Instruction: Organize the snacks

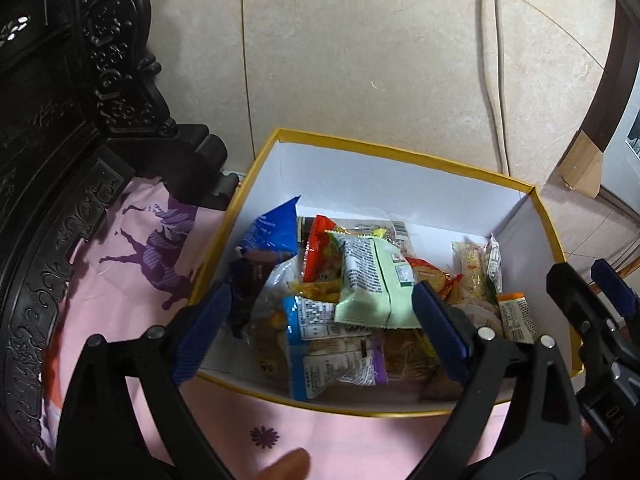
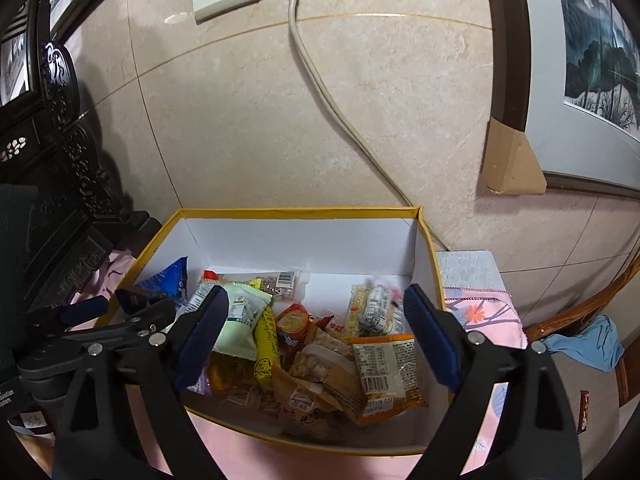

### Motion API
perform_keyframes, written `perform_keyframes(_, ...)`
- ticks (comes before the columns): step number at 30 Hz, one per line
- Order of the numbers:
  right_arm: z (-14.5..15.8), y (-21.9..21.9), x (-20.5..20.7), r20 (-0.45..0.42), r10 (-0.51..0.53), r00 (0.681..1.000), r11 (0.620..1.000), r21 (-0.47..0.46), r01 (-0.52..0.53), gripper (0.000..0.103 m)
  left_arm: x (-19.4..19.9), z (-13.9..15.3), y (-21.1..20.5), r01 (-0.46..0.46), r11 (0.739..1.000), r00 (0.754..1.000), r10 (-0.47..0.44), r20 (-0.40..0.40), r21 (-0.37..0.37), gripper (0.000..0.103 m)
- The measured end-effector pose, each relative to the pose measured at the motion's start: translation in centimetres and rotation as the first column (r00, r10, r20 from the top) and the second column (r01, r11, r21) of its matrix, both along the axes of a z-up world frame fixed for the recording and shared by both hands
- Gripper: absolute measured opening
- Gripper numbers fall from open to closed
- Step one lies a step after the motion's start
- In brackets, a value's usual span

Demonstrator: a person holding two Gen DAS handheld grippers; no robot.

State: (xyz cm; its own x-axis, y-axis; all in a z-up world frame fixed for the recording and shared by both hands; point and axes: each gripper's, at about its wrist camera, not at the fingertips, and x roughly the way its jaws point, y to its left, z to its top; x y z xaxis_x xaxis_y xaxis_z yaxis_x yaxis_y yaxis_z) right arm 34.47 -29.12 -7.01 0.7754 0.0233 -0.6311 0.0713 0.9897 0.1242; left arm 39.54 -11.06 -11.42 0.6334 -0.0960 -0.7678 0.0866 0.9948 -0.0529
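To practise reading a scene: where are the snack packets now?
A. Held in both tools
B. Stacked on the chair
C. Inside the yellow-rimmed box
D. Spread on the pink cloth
C: the snack packets lie piled inside the yellow-rimmed box, and both tools are open and empty.

1. Left wrist cam: looks steeply down over the box (image 1: 400, 168) from close above its near-left edge, toward the wall.
2. Right wrist cam: same direction, shallower tilt, right of centre.
3. Shared: box, snack packets (image 2: 312, 344), cable (image 2: 320, 80).
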Motion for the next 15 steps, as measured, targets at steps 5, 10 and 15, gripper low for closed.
perform_keyframes(5, 0.7, 0.2, -0.5, 0.010, -0.002, 1.000, 1.000, 0.010, 0.002, 0.089, -0.4, 1.0, 0.4, -0.008, 1.000, 1.000, 0.008, 0.017, -0.004, 0.095)
perform_keyframes(10, 1.5, 0.3, -1.1, 0.018, -0.003, 1.000, 1.000, 0.016, 0.003, 0.089, -0.6, 1.5, 0.7, -0.018, 1.000, 1.000, 0.018, 0.017, -0.009, 0.095)
perform_keyframes(15, 1.9, 0.3, -1.5, 0.018, -0.006, 1.000, 1.000, 0.014, 0.005, 0.089, -0.9, 1.8, 0.5, -0.008, 1.000, 1.000, 0.008, 0.016, -0.007, 0.095)
